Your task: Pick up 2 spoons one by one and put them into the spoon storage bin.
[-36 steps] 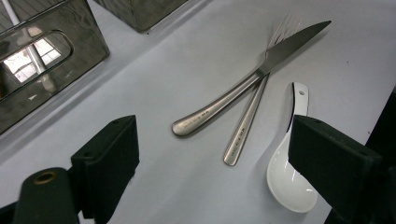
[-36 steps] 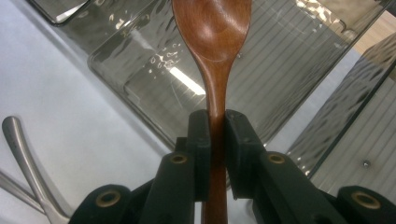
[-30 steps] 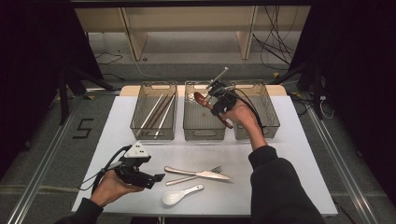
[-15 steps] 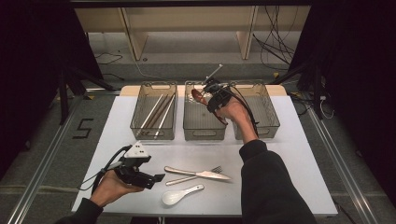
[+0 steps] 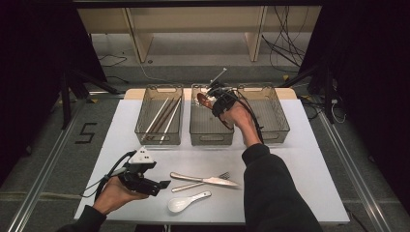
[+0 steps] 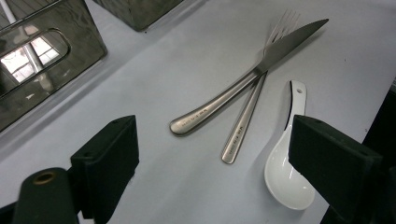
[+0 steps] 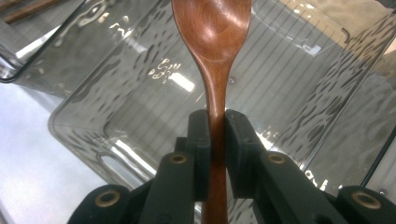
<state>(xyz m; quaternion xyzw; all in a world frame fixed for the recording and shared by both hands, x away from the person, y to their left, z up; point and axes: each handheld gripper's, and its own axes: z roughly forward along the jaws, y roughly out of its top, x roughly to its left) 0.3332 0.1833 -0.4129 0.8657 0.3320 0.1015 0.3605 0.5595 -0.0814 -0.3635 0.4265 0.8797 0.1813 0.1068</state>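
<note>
High view: right gripper (image 5: 215, 98) clamped on a wooden spoon (image 5: 203, 99) over the far end of the middle bin (image 5: 211, 137), apparently for sorting; chopsticks (image 5: 163, 116) already in the left bin (image 5: 159, 137).

Left gripper view: jaws wide apart and empty, aimed across the table (image 6: 140, 79) at the knife (image 6: 243, 79), fork (image 6: 254, 100) and white spoon (image 6: 285, 168), probably next for sorting.

Right gripper view: pads (image 7: 199, 140) pinched tight on the handle, bowl pointed ahead over the bin floor.

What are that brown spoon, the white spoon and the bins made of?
Brown spoon: apparently wood, glossy reddish-brown with faint grain. White spoon: likely glazed ceramic, smooth and shiny. Bins: seemingly clear smoky plastic, rippled and see-through.
</note>
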